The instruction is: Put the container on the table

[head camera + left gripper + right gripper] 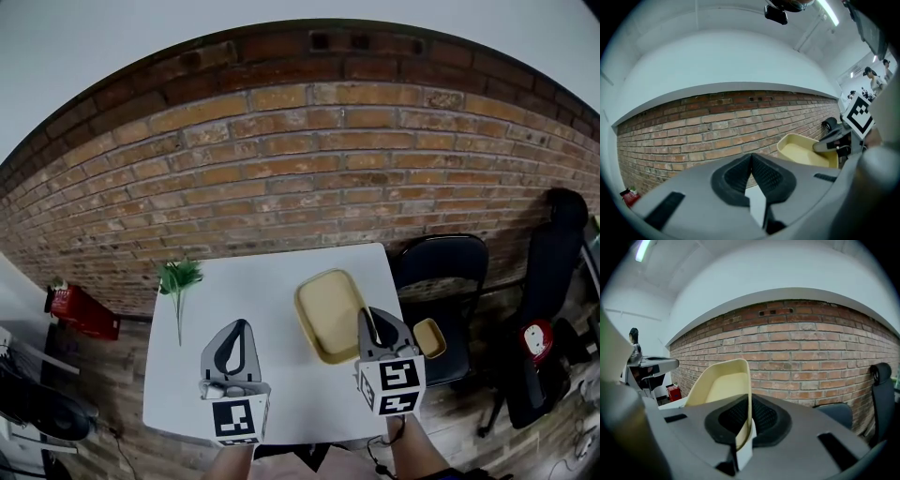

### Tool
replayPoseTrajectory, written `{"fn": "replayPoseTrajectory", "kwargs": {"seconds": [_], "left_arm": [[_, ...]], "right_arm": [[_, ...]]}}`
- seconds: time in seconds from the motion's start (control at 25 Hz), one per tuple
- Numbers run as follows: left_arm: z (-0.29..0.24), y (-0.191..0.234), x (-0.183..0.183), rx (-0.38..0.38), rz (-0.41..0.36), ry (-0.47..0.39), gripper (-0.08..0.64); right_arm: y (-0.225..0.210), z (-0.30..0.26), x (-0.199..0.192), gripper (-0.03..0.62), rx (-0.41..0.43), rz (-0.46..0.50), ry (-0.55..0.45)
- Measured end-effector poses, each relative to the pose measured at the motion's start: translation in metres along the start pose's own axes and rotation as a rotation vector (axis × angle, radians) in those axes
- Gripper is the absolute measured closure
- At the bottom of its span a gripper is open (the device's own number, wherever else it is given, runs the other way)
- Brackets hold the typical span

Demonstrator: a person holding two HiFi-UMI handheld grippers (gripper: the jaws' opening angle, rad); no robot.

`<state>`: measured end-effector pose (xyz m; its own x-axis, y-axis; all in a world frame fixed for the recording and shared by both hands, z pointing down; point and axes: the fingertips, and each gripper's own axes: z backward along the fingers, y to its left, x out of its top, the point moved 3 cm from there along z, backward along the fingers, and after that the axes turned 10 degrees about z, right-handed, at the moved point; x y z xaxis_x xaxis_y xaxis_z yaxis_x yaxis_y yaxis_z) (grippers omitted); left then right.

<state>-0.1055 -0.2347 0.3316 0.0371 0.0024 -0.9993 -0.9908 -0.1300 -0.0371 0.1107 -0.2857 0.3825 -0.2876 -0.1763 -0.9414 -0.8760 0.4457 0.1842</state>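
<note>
A pale yellow rectangular container (330, 314) hangs over the right part of the white table (272, 281). My right gripper (373, 328) is shut on its near right rim. In the right gripper view the container (719, 385) rises tilted from the right gripper (747, 401), its thin rim pinched between the black pads. My left gripper (234, 345) is over the table's front middle, shut and empty. In the left gripper view the left gripper (751, 157) has its pads meeting at the tips, with the container (806, 150) off to its right.
A green plant sprig (180, 279) lies at the table's left. A black chair (441, 272) with a small yellow piece (429, 337) on its seat stands right of the table, another chair (548, 281) beyond it. A brick wall runs behind. A red object (82, 311) sits on the floor at left.
</note>
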Motion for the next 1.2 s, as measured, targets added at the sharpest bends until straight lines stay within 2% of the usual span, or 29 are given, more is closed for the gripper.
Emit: {"fn": "replayPoseTrajectory", "kwargs": {"seconds": [0.24, 0.48, 0.72, 0.84, 1.2], "left_arm": [[-0.017, 0.007, 0.003, 0.012, 0.011, -0.016, 0.549], [-0.037, 0.02, -0.011, 0.006, 0.036, 0.016, 0.549], [-0.055, 0.035, -0.037, 0.007, 0.066, 0.066, 0.549], [-0.063, 0.04, -0.05, 0.004, 0.058, 0.1, 0.549], [-0.079, 0.034, -0.09, -0.025, 0.081, 0.182, 0.55]], "right_arm": [[-0.011, -0.022, 0.017, 0.584, -0.003, 0.023, -0.022], [-0.012, -0.048, 0.012, 0.584, -0.006, 0.028, 0.019], [-0.011, -0.071, -0.014, 0.584, -0.011, 0.016, 0.097], [-0.01, -0.079, -0.028, 0.584, -0.009, 0.008, 0.132], [-0.005, -0.099, -0.073, 0.584, 0.002, -0.037, 0.235]]}}
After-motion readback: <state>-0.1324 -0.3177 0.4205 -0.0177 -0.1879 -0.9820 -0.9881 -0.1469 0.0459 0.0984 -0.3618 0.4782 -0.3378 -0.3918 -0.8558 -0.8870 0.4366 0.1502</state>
